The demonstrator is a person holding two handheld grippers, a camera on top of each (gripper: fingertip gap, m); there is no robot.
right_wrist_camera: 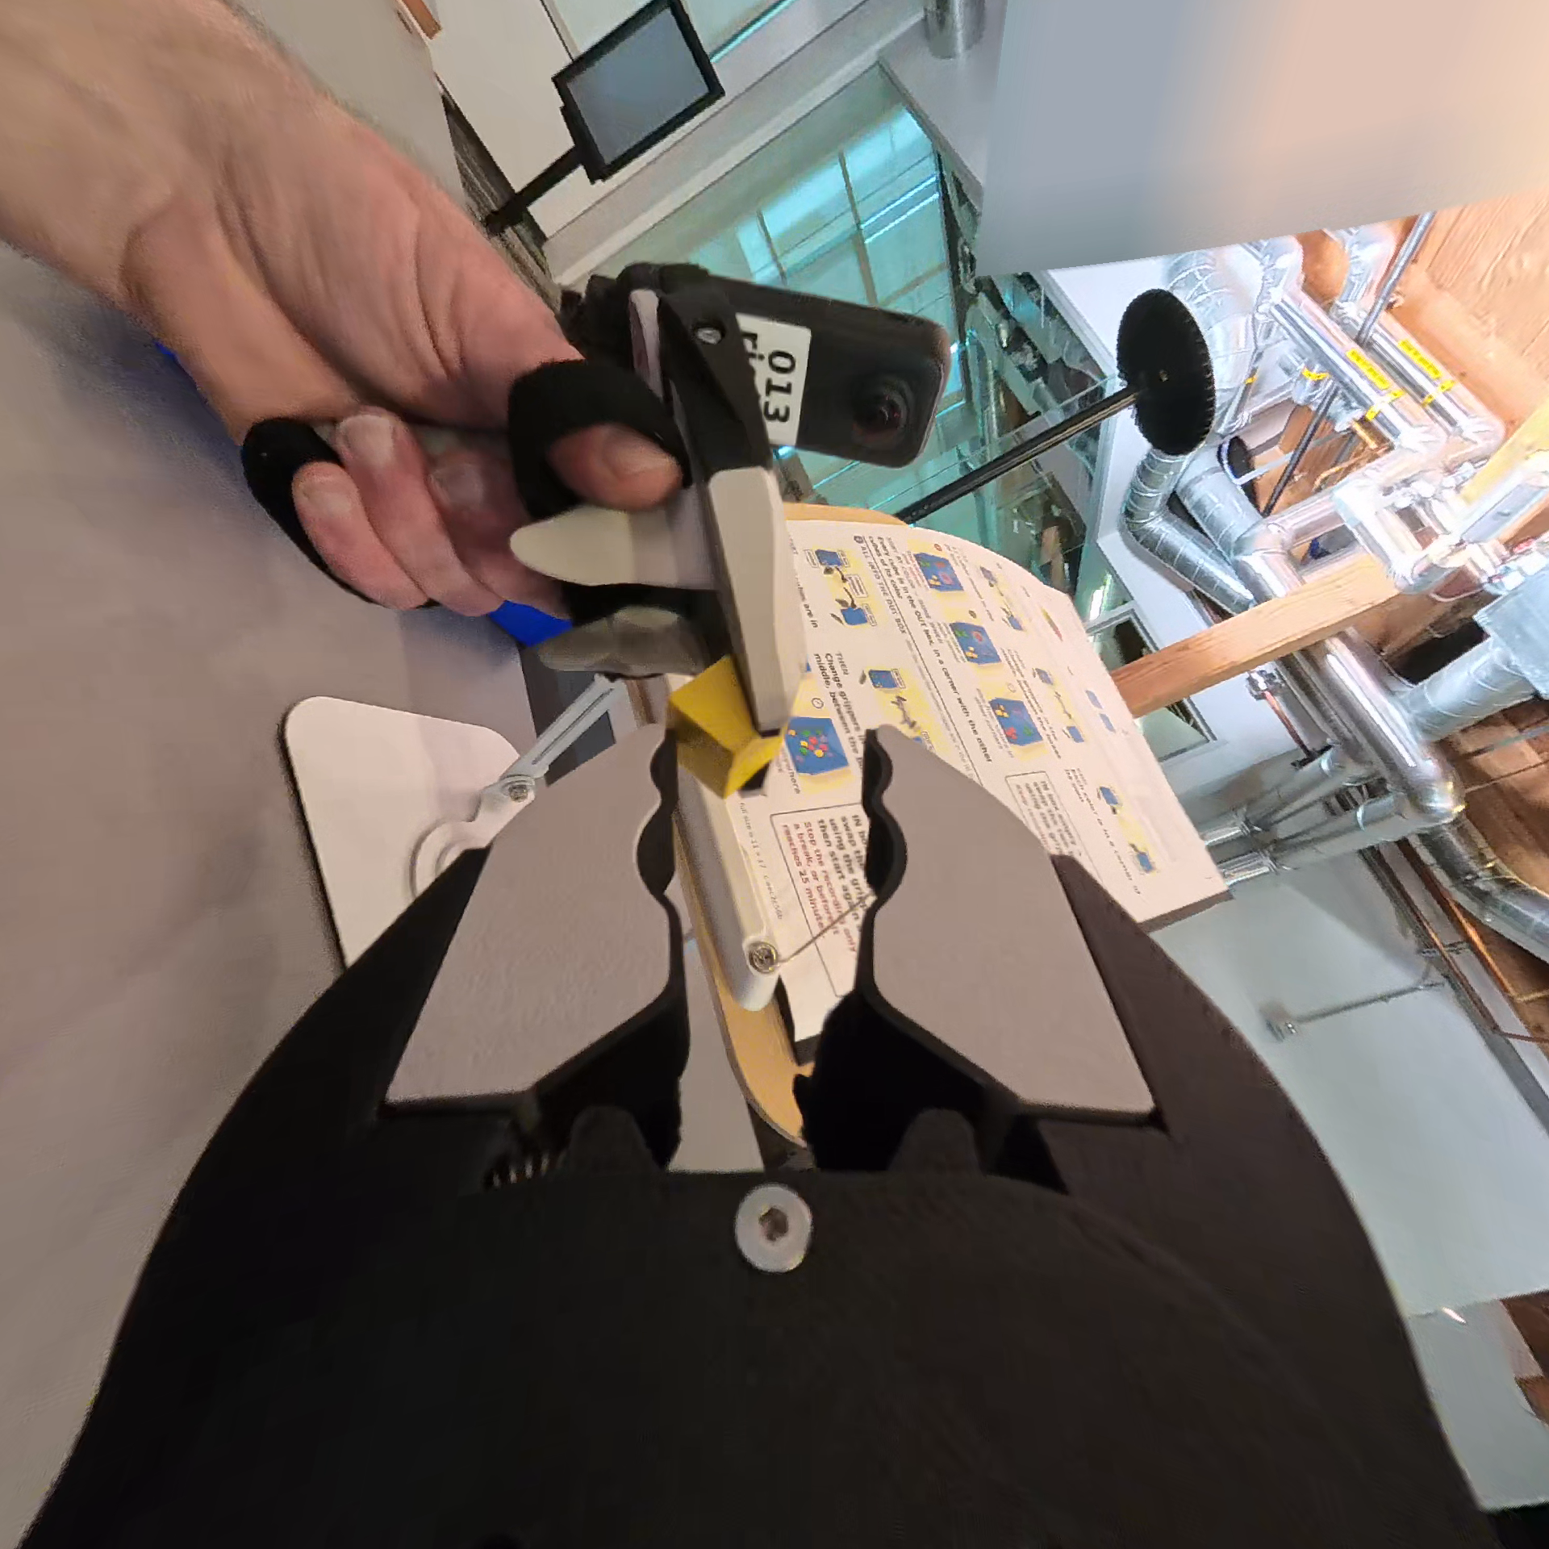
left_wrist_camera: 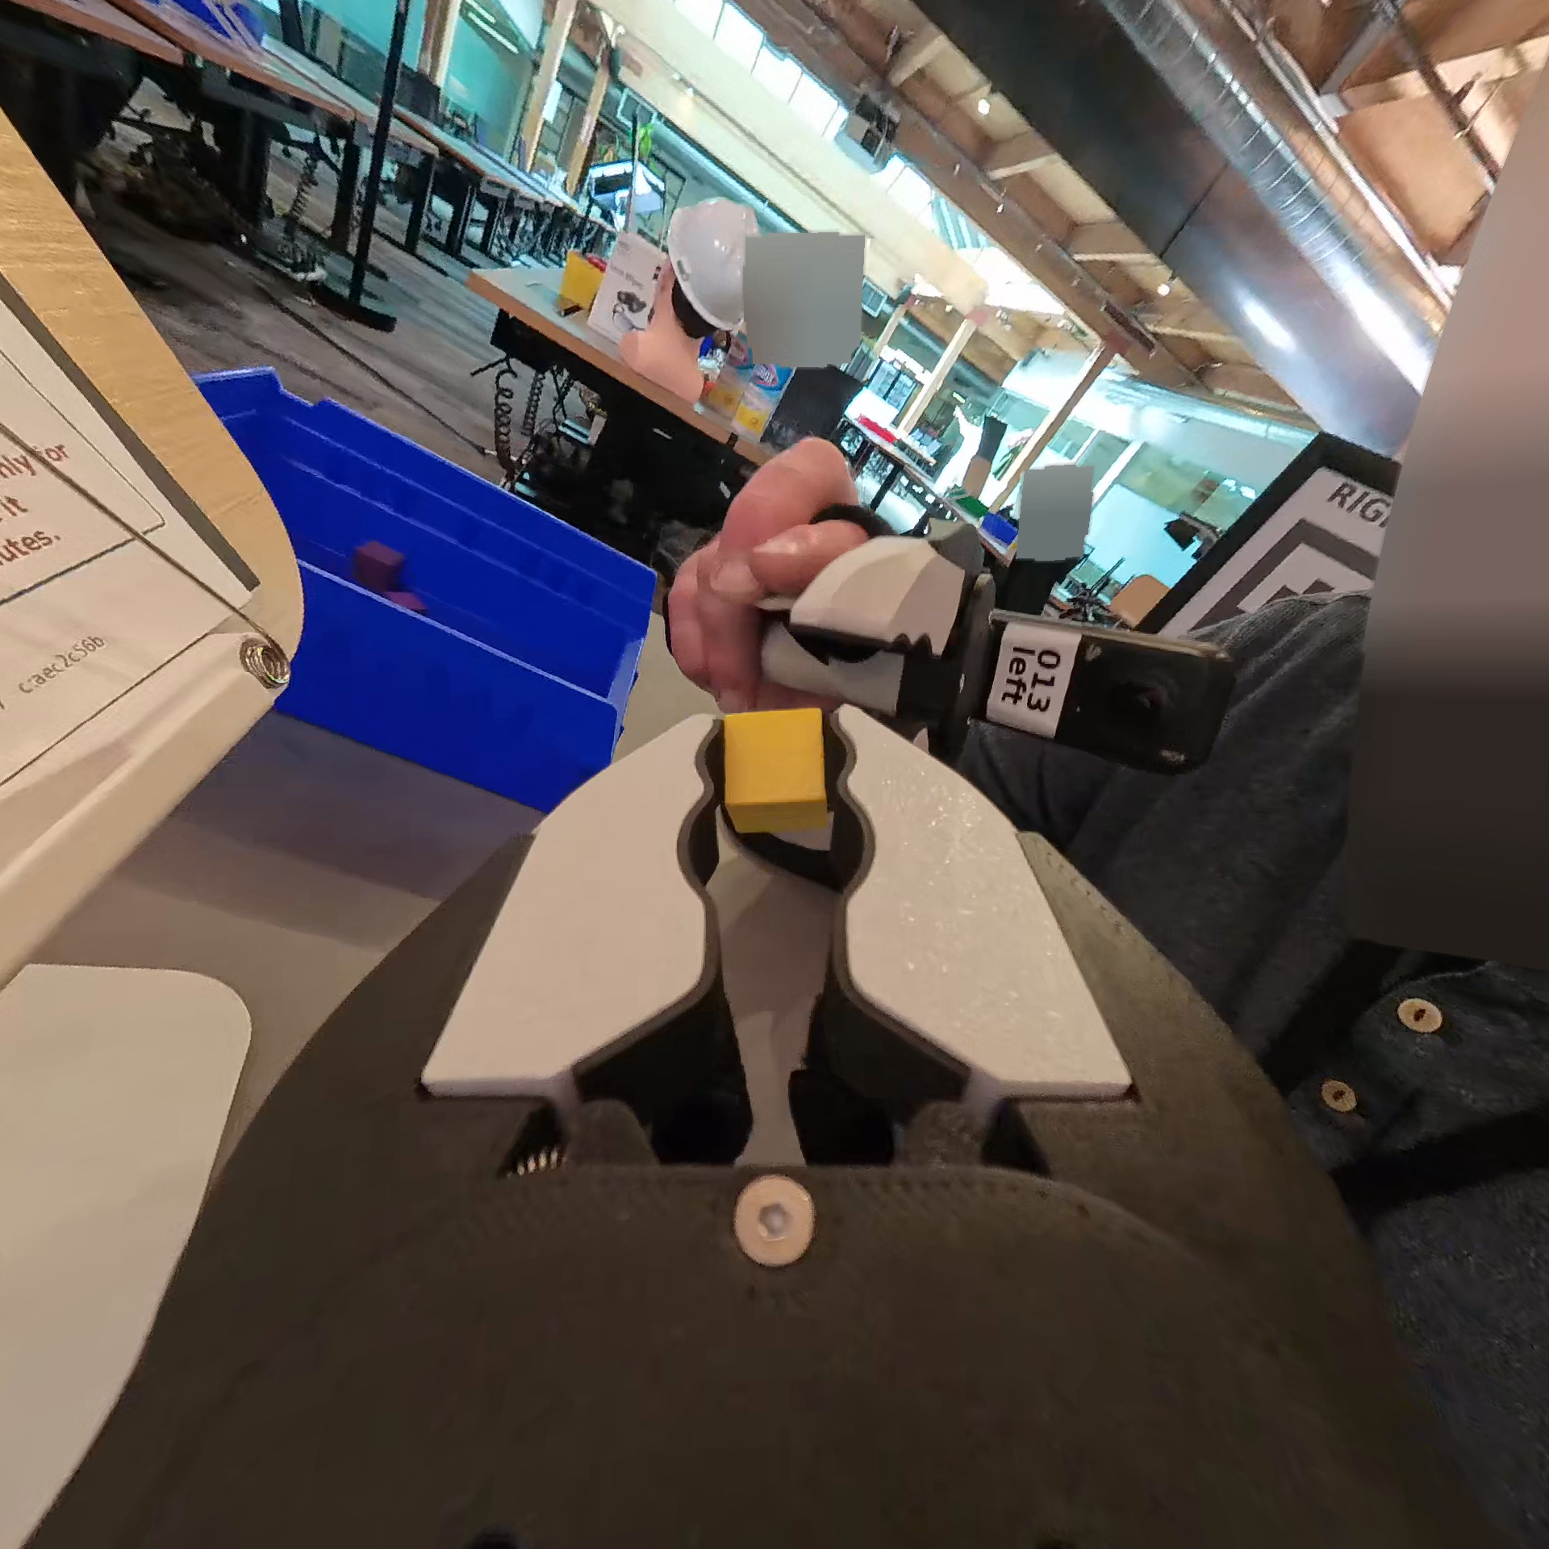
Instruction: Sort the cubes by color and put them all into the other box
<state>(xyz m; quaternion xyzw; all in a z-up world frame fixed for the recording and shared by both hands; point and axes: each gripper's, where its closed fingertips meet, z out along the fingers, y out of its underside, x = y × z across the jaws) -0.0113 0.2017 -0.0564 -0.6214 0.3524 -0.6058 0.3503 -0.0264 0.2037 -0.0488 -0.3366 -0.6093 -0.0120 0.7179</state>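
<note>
Over at the far left, the blue box [left_wrist_camera: 469, 637] holds two purple cubes [left_wrist_camera: 379, 563] in one divided section, so sorting's underway. Centre stage, the left gripper [left_wrist_camera: 775, 775] has its jaws clenched on a yellow cube [left_wrist_camera: 773, 775], up above the bench [left_wrist_camera: 251, 838]. Opposite, the right gripper [right_wrist_camera: 767, 754] has its jaws spread wide, gripping nothing. Yellow's not boxed yet!

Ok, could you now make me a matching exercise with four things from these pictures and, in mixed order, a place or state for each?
Things:
1. yellow cube
2. purple cubes
3. right gripper
4. white hard hat

Places or states:
A. inside the blue box
B. far behind, on a table
C. between the fingertips of the left gripper
D. fingers apart, gripping nothing

Pairs: 1-C, 2-A, 3-D, 4-B
</note>
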